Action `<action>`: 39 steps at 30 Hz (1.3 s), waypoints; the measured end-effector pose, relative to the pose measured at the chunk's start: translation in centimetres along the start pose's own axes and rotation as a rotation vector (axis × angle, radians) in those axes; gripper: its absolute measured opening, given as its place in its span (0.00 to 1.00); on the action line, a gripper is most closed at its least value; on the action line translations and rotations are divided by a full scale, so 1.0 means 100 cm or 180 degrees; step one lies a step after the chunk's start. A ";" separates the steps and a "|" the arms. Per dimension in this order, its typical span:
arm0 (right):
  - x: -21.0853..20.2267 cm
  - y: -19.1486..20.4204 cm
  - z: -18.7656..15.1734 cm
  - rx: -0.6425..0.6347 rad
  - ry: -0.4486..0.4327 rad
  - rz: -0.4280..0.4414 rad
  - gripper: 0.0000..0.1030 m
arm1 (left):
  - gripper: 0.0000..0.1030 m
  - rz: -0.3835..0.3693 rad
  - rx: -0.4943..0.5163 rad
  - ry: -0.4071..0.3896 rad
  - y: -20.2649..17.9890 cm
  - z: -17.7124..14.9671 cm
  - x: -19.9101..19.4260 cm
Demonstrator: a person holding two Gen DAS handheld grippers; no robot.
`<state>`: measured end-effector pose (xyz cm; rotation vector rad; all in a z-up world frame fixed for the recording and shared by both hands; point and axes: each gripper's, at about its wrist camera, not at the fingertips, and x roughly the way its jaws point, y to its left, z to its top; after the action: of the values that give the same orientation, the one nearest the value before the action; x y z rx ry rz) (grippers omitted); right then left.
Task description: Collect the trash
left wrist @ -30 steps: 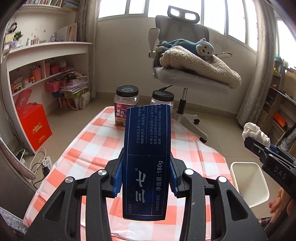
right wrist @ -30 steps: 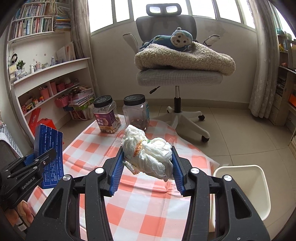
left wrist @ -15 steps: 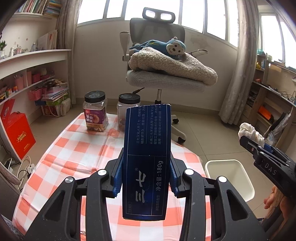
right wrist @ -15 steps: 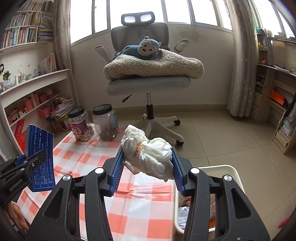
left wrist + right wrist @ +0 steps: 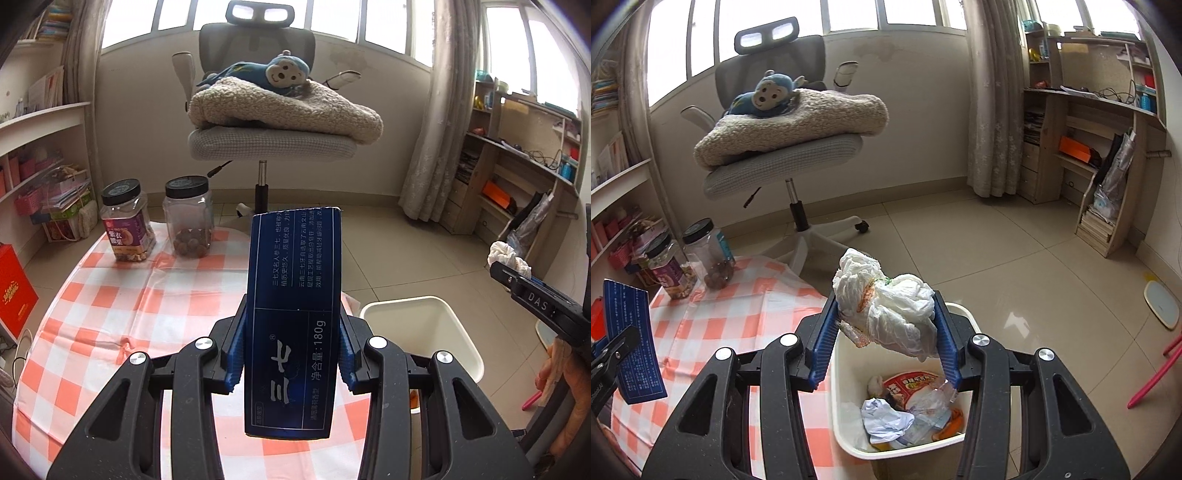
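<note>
My left gripper (image 5: 291, 350) is shut on a dark blue toothpaste box (image 5: 295, 295) and holds it upright above the checked table's right edge. The box also shows at the left of the right wrist view (image 5: 631, 339). My right gripper (image 5: 884, 339) is shut on a crumpled white plastic bag (image 5: 886, 306) and holds it right above the white trash bin (image 5: 846, 413), which holds wrappers and paper. The bin stands on the floor by the table's right side (image 5: 458, 332). The right gripper with the bag shows at the right edge of the left wrist view (image 5: 509, 258).
Two black-lidded jars (image 5: 127, 221) (image 5: 188, 218) stand at the far end of the orange-checked tablecloth (image 5: 110, 314). An office chair (image 5: 269, 144) with a blanket and a plush monkey stands behind. Shelves line both walls. A pink rod (image 5: 1156, 376) lies on the floor at the right.
Both grippers have swung to the right with their loads. The right gripper now hangs over the bin, whose contents have come into view. The left gripper has neared the table's right edge.
</note>
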<state>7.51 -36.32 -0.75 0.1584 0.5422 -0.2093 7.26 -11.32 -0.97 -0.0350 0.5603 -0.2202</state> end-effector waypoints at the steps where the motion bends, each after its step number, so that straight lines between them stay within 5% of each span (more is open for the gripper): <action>1: 0.002 -0.006 0.000 0.0042 0.0022 -0.0044 0.47 | 0.39 -0.0033 0.0035 0.0010 -0.007 0.001 0.003; 2: 0.003 -0.011 0.001 0.0077 0.0042 -0.0090 0.48 | 0.39 -0.0070 0.0070 0.0021 -0.014 0.002 0.006; 4: 0.004 -0.022 0.001 0.0175 0.0040 -0.0222 0.72 | 0.39 -0.0158 0.0140 0.0051 -0.030 0.006 0.013; 6: 0.001 -0.033 0.003 0.0270 -0.0021 -0.0367 0.83 | 0.39 -0.0253 0.0191 0.0069 -0.047 0.010 0.019; 9: -0.004 -0.052 0.004 0.0390 -0.0095 -0.0535 0.90 | 0.39 -0.0397 0.0271 0.0081 -0.075 0.016 0.027; 23: -0.037 -0.142 -0.001 0.1345 -0.0342 -0.0941 0.93 | 0.43 -0.0933 0.0472 0.0316 -0.183 0.035 0.072; 25: -0.043 -0.147 -0.003 0.1417 -0.0395 -0.0957 0.93 | 0.58 -0.0971 0.0410 0.0363 -0.190 0.039 0.078; 34: -0.070 -0.119 -0.003 0.1149 -0.0685 -0.0828 0.93 | 0.94 -0.0763 0.0364 0.0104 -0.163 0.043 0.047; 39: -0.083 -0.086 -0.003 0.0937 -0.0880 -0.0674 0.93 | 0.93 -0.0644 0.0359 -0.0013 -0.135 0.037 0.018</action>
<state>-1.65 -43.27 2.59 0.3530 0.2495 -0.5101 8.01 -25.00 2.44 0.0174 0.5396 -0.4484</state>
